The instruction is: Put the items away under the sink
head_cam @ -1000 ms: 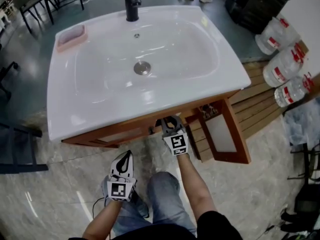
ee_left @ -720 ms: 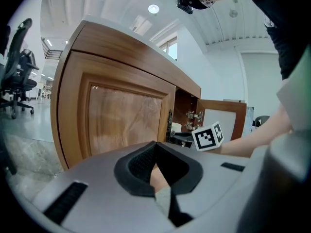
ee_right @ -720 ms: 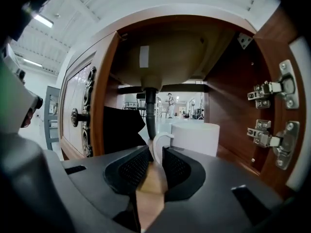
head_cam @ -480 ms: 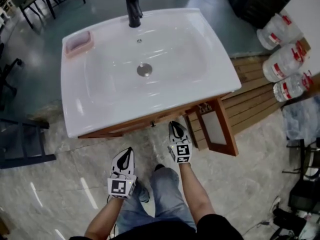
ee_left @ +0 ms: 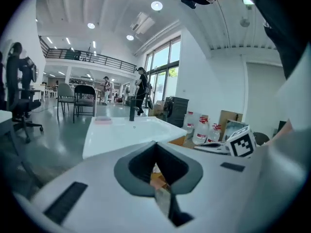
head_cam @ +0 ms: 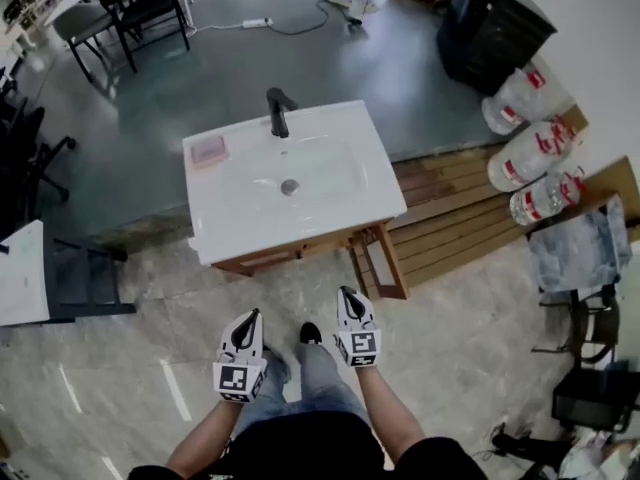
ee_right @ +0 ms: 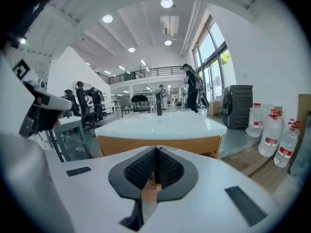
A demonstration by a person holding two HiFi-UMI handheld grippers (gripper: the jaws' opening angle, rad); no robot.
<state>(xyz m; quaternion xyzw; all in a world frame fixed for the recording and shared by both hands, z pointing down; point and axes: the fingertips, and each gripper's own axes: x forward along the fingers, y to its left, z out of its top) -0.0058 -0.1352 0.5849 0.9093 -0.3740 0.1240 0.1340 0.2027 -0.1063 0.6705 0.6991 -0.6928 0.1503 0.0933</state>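
Two hand-held grippers show low in the head view, side by side and well short of the sink, both pointing towards it. The left hand-held gripper has its jaws together, and its own view shows the dark pads meeting in a point with nothing between them. The right hand-held gripper sits slightly further forward. Its jaws have just been closing and now meet, also with nothing between them. A dark shoe shows on the floor between the two.

The sink is a white basin top on a wooden cabinet. A black tap stands at its far edge, with a pink soap dish near the far left corner. The cabinet door stands open at the right front corner, swung out towards the person. From this height the inside of the cabinet is hidden under the basin top, so what lies in it cannot be told.

Just right of the cabinet a wooden pallet lies on the floor. Three large water bottles sit at its far end by the wall, and a black bin stands beyond them. Dark chairs stand at the far left, and a white desk shows at the left edge.
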